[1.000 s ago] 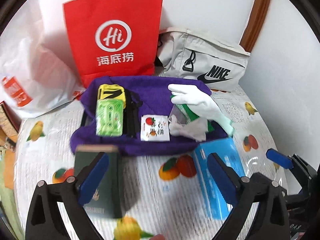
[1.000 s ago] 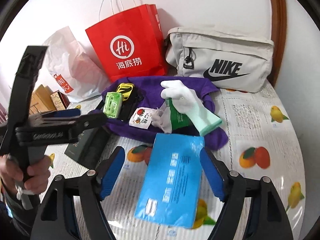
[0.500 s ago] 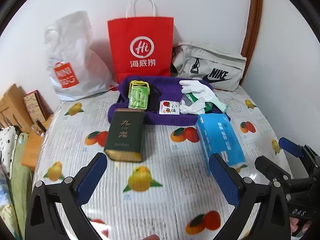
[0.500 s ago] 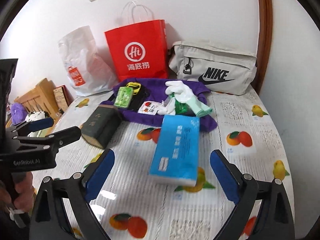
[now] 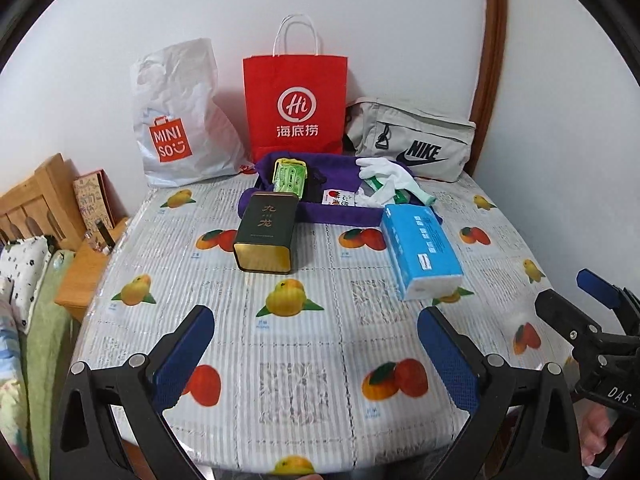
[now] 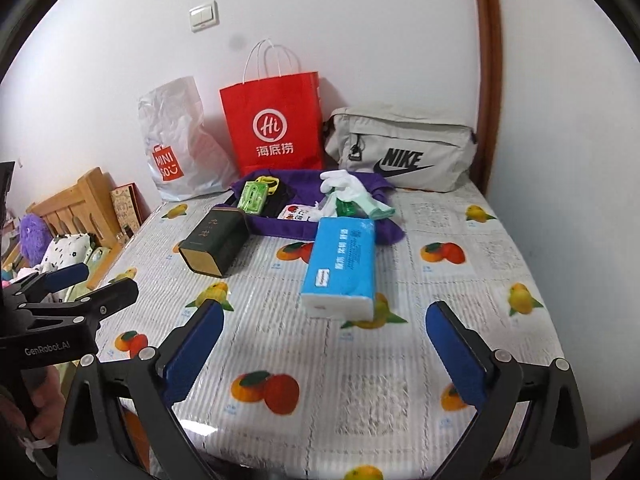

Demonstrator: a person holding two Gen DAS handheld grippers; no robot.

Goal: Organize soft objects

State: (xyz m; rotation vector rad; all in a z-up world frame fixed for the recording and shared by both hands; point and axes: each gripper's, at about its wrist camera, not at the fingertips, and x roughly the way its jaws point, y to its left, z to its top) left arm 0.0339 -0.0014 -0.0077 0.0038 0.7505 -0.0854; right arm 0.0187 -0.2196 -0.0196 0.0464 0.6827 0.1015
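Both grippers empty over the table [image 5: 320, 360]: left gripper [image 5: 316, 354] jaws wide apart, right gripper [image 6: 324, 344] jaws opening, nothing between them. Tissue pack [image 6: 342, 264] lies just ahead of the right gripper; tin [image 5: 266, 236] ahead of the left, purple cloth [image 5: 340, 214] with glove [image 5: 384, 178] beyond.

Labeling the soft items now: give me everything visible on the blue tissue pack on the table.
The blue soft-pack of tissues is a rectangular block in glossy blue plastic wrap with white printed text and a small white label; its near end is white. It lies flat on the fruit-print tablecloth, long axis running away from the cameras, its far end at or just over the edge of the purple cloth. Nothing grips it: both grippers sit apart from it.
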